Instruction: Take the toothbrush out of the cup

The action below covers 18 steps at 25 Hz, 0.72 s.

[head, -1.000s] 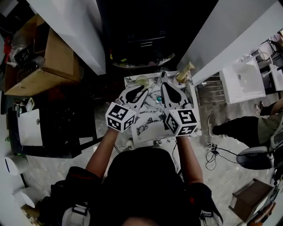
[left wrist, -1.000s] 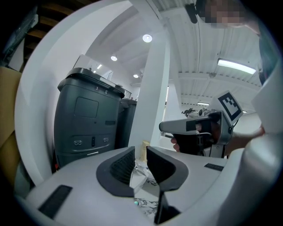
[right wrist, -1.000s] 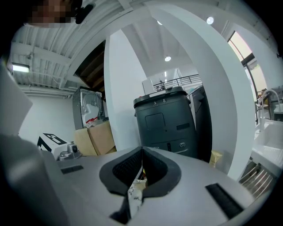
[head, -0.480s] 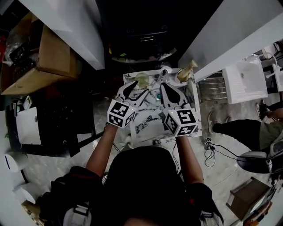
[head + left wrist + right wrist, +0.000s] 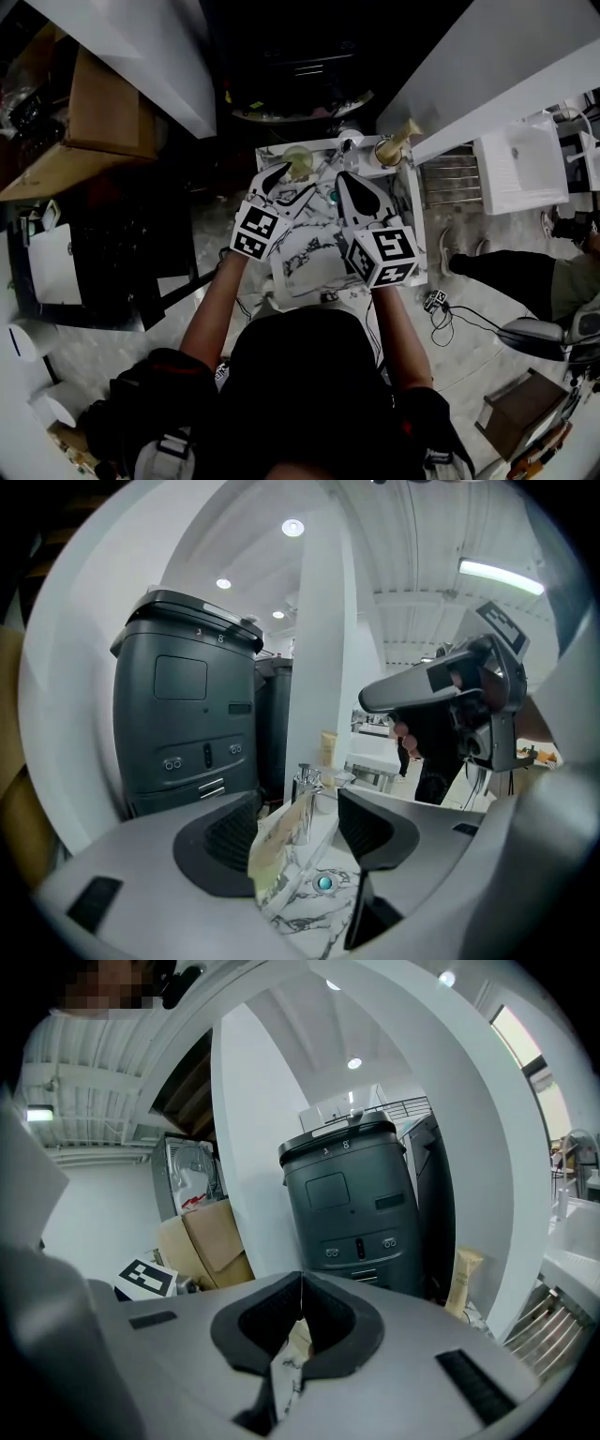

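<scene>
**anon1:** Small marble-pattern table (image 5: 314, 258) squeezed between white walls, with a big dark bin (image 5: 187, 714) behind it. There's a faucet (image 5: 348, 142) on the far edge, a tan bottle (image 5: 389, 150) in the right corner and a little teal button (image 5: 324, 883) in the middle of the top. So where's the cup?

**anon2:** The cup (image 5: 277, 850) is the see-through yellowish one at the back left of the table, just beside the faucet. It's sitting right between the fingers of the left gripper (image 5: 295, 180). Those fingers have just been opening and are spread wide now. The cup is closer to the left pad, but I don't see either pad pressing on it.

**anon1:** And the toothbrush?

**anon2:** Honestly can't make it out in any view, since the cup is too murky.

**anon1:** What about the other hand?

**anon2:** The right gripper (image 5: 302, 1290) has its fingers closed tip to tip with nothing in them. It hangs over the table to the right of the cup, clear of it, pointing toward the back edge.
</scene>
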Tool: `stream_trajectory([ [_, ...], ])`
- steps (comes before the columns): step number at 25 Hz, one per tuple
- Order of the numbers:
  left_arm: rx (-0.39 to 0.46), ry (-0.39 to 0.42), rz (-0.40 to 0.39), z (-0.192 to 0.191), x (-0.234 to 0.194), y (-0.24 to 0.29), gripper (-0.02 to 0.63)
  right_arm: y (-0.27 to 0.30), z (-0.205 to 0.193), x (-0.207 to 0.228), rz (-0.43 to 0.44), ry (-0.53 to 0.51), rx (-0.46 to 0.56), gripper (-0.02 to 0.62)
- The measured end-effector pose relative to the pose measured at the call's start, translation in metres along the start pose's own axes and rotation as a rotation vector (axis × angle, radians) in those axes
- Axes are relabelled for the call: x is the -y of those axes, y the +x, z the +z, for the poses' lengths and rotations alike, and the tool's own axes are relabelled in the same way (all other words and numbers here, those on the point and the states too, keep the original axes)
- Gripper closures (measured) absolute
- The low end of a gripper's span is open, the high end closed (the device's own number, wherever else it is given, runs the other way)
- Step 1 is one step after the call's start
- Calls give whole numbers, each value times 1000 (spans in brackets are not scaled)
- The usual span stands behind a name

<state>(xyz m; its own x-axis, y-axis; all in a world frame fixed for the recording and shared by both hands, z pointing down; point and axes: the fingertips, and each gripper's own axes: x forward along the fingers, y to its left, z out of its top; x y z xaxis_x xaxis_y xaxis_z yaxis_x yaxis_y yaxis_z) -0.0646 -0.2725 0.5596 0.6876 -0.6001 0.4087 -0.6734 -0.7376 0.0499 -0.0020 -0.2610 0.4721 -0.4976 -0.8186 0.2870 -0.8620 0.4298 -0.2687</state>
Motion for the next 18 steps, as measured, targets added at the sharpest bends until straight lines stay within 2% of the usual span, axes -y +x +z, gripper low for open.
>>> stream_trajectory([
  [4, -30, 3, 4, -11, -3, 10, 345, 3, -5, 1, 2, 4, -13, 561],
  [9, -82, 48, 30, -27, -10, 24, 347, 5, -12, 3, 8, 13, -31, 561],
  [16, -131, 28, 39, -49, -24, 35, 348, 8, -16, 5, 15, 20, -38, 561],
  [18, -144, 46, 30, -52, -24, 37, 356, 9, -17, 6, 12, 22, -40, 561],
])
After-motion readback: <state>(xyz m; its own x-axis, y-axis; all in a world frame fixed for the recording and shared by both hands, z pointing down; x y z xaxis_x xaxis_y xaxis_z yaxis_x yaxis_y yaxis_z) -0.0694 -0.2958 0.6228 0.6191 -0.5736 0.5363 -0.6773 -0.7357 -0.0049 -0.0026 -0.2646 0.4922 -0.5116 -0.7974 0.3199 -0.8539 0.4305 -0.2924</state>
